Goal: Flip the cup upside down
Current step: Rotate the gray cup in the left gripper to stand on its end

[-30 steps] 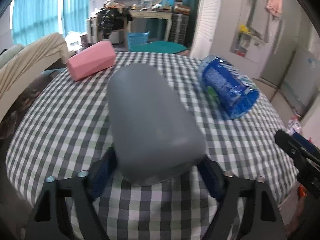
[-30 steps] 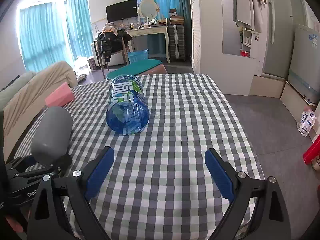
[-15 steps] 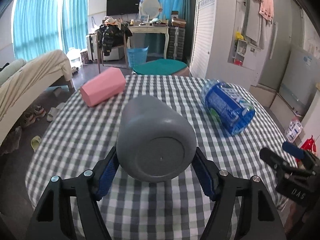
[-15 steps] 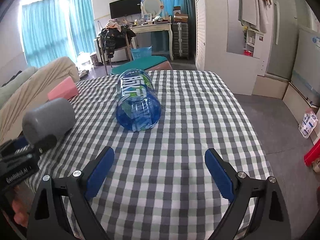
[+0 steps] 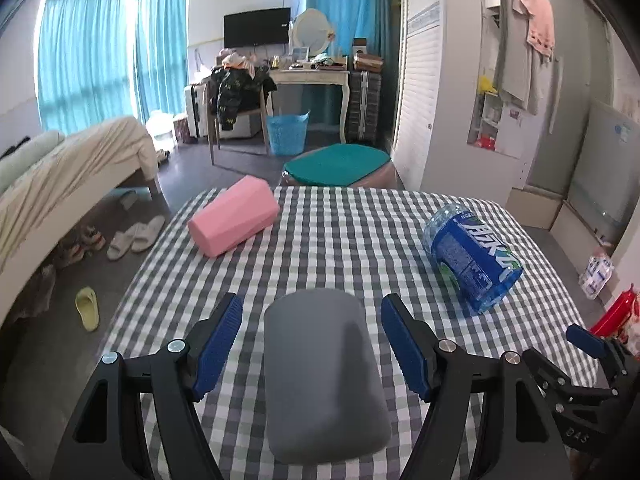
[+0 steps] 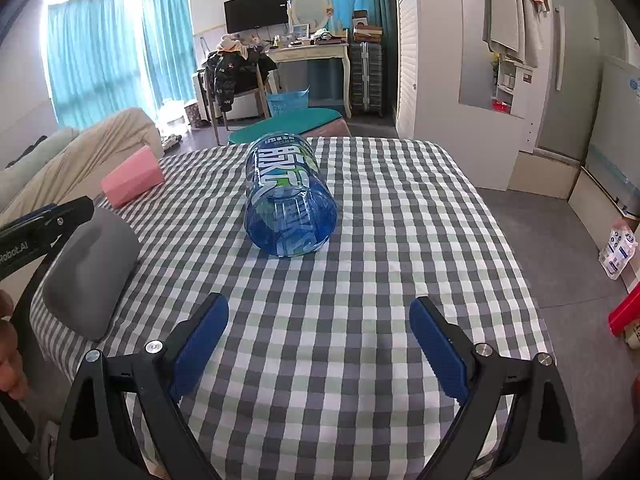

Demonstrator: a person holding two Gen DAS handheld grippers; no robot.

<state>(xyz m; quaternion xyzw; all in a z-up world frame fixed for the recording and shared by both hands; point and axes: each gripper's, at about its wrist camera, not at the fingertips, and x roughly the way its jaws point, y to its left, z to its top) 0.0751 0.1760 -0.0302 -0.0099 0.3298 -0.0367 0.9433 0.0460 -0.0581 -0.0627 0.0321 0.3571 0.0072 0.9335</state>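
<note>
While the left wrist view looks forward along its own two fingers, the left gripper (image 5: 311, 330) stands spread wide, its blue pads (image 5: 219, 344) on either side of the grey cup (image 5: 325, 376) with checked cloth showing in the gap on each side, so neither pad touches it. That cup sits on the near part of the table (image 5: 344, 240), rounded closed end up and broader end down on the grey-and-white cloth, between the two fingers. Farther back on the left lies a pink block (image 5: 234, 216) on its side, well apart from the cup. To the right a blue-labelled water bottle (image 5: 472, 258) lies on its side, also well apart. At the lower right edge the tip of the right gripper (image 5: 584, 338) pokes into view, off the table's corner.

From the right wrist view, the right gripper (image 6: 318, 340) is likewise spread wide, its blue pads (image 6: 200, 344) hanging over bare checked cloth and grasping nothing. The water bottle (image 6: 290, 200) lies straight ahead near the middle of the table (image 6: 400, 240), its base end turned toward the camera, clear of both fingers. At the left, the grey cup (image 6: 90, 272) stands near the table's edge, with a black finger of the left gripper (image 6: 44, 220) reaching across just above and beside it; whether that finger touches the cup cannot be told from here. Beyond it lies the pink block (image 6: 132, 180).
</note>
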